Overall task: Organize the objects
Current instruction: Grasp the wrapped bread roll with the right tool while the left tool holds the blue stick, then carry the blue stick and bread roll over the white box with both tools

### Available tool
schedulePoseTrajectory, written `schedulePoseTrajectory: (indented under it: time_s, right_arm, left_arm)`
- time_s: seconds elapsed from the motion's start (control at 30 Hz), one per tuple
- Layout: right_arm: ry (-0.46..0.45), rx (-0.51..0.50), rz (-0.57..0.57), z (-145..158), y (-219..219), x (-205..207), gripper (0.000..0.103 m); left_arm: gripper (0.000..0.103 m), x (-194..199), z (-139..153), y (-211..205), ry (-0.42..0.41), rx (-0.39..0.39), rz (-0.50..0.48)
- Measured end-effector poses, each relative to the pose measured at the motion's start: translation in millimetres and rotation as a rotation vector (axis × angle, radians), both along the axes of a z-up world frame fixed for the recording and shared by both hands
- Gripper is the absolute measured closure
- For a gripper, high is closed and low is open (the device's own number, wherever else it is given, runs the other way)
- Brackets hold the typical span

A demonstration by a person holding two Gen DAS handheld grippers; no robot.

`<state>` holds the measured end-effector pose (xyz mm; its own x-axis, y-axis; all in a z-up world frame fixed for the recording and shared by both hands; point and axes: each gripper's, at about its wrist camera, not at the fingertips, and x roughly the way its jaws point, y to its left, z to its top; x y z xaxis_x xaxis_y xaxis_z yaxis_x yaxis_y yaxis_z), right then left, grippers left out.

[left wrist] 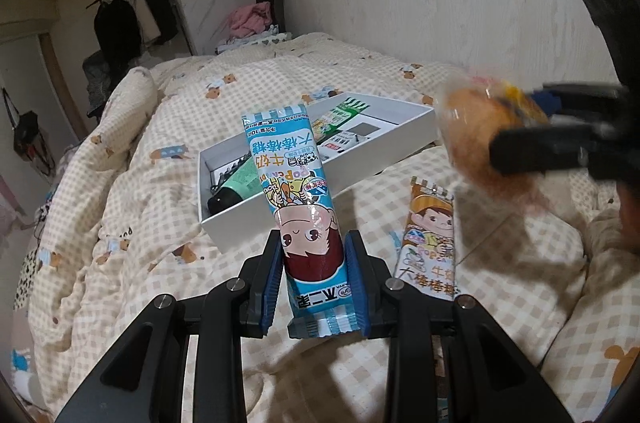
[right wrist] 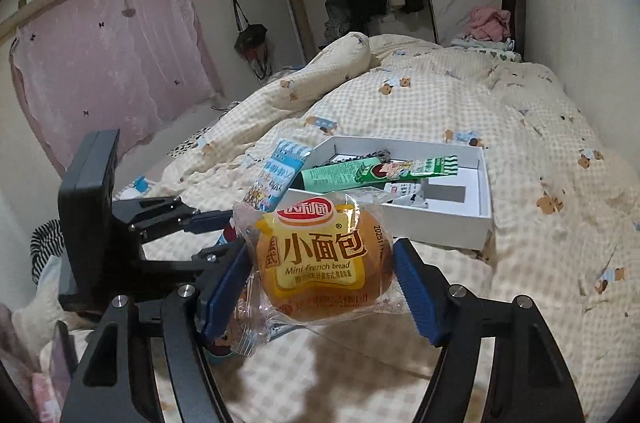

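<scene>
My left gripper [left wrist: 314, 275] is clamped on a blue candy packet [left wrist: 298, 199], its blue pads [left wrist: 271, 277] pressing the lower end just under the upside-down cartoon face, so the packet stands up through the centre of the left wrist view and tilts a little toward the upper left. My right gripper [right wrist: 324, 287] is closed around a bagged mini French bread [right wrist: 324, 263], the pads [right wrist: 420, 297] squeezing the clear wrapper on both sides and the yellow label facing the camera in the lower middle of the right wrist view; the same bun shows blurred at the right edge of the left wrist view [left wrist: 480, 131], held above the bed. Just right of my left fingers, an orange candy packet [left wrist: 430, 243] lies flat on the checked quilt [left wrist: 132, 223], outside any container. Beyond both packets, in the middle of each view, sits an open white box [right wrist: 486, 191] on the quilt. Inside it I see a mint-green tube with a black cap [left wrist: 236, 187] at the near left corner, a green striped candy packet [right wrist: 408, 169] lying across the tube, and a small white sachet [right wrist: 406, 193] beside them; the box floor has a recessed insert at its right end. In the right wrist view the blue packet [right wrist: 276, 179] shows just left of the box.
</scene>
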<state>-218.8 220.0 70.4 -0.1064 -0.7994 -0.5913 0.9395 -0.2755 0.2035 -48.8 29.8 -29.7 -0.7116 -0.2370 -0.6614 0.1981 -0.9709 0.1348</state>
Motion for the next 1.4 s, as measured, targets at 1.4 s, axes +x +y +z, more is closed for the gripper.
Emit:
schedulePoseTrajectory:
  time_s: [1.4]
  right_arm:
    - [-0.011, 0.047, -0.231, -5, -91, -141, 0.03]
  left_arm:
    - [0.069, -138, 20, -107, 0.062, 0.186, 0.158]
